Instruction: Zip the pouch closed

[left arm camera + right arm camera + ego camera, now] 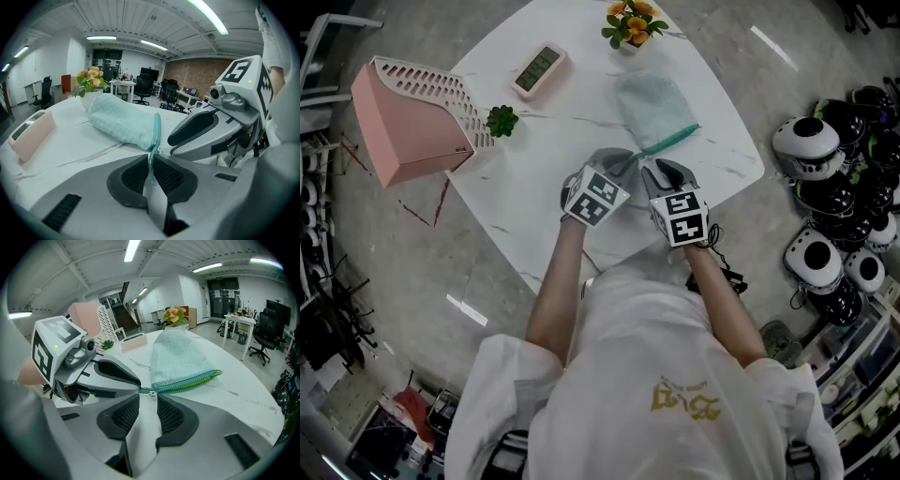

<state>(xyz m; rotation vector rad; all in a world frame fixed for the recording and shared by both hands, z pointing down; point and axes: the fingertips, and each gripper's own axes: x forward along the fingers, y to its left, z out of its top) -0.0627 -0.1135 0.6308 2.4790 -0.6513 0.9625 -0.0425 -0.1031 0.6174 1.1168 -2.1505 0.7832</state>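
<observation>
A pale teal pouch [654,105] lies on the white table [534,206], its green zipper [670,141] running along the near edge. In the left gripper view, my left gripper [151,158] is shut on the tail end of the zipper [157,133], with the teal strip pinched between the pads. My right gripper [148,400] is open right beside it. The small metal zipper pull [151,393] sits just beyond its fingertips and is not gripped. In the head view both grippers [623,163] [656,171] meet at the zipper's left end.
A pink slotted basket [408,117] lies on its side at the table's left. A small green plant [501,120], a pink clock [539,68] and a flower pot [630,21] stand further back. Black-and-white helmets [825,187] pile up on the floor at the right.
</observation>
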